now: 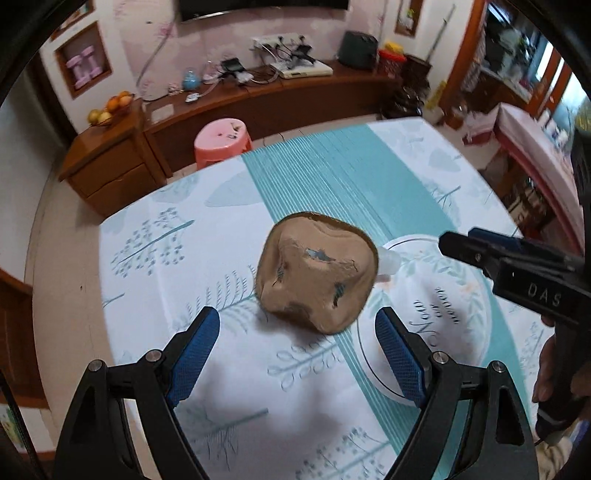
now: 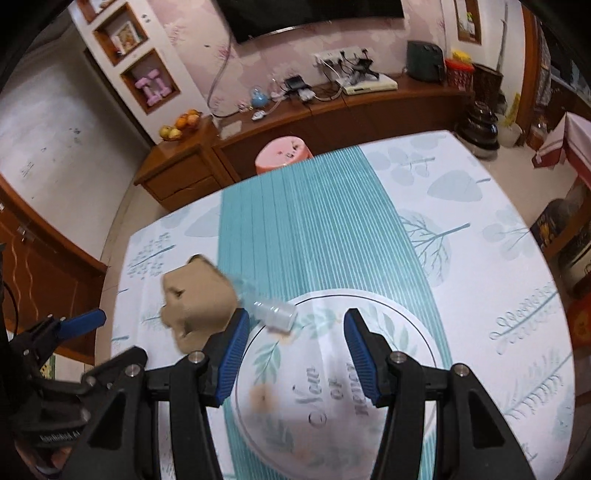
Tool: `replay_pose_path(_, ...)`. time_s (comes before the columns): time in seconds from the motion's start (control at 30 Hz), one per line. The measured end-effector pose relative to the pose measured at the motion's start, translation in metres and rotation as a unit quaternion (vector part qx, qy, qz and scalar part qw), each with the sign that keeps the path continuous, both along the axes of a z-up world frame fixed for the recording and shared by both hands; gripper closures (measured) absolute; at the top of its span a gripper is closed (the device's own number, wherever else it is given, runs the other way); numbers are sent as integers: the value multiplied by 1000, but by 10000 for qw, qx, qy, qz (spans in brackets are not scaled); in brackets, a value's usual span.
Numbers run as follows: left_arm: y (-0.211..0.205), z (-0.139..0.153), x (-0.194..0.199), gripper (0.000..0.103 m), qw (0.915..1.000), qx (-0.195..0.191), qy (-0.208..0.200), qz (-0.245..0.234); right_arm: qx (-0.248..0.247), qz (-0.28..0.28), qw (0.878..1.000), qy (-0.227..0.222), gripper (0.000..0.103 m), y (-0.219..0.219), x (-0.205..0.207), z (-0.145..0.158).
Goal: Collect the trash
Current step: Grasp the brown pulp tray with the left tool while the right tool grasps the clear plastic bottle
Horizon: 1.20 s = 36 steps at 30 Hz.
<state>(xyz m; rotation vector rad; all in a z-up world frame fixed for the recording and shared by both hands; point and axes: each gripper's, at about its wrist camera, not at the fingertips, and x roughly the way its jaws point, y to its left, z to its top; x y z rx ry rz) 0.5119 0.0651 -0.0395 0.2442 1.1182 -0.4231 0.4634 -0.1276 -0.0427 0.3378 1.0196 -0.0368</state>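
A crumpled brown paper bag (image 1: 317,272) lies near the middle of the table (image 1: 229,373), toward its left edge, with a clear plastic bottle (image 2: 271,309) touching its right side. The left gripper (image 1: 297,354) hangs wide open and empty above the bag; the right gripper (image 2: 291,360), half open and empty, hangs near the bottle. A pink stool (image 1: 222,141) stands beyond the far edge.

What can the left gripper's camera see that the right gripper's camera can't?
Only the left wrist view shows the hand holding the right gripper. Only the right wrist view shows the whole clear plastic bottle and the white shelf niches. Both show the crumpled brown paper bag, the leaf-patterned tablecloth, the pink plastic stool and the open left gripper.
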Motion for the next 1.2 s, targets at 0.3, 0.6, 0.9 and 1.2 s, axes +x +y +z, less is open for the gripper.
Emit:
replay_pose_path(0.3,-18,-32,29,18,9996,196,123,-185,78,53,9998,183,49,-3,26,-24)
replay_pose_path(0.6,-10,-45,37,34,9989,-148,453,-38,89,497,9986,166,49,6,41,-29)
replay_pose_path(0.9,35,-33,25,37,9968,-429,445,509,-141,1491,9885,185,49,38,59,-34)
replay_pose_path(1.2,76,-31,10,37,9917,-595,591,974,-379,2376,9703,239,49,76,65,-40)
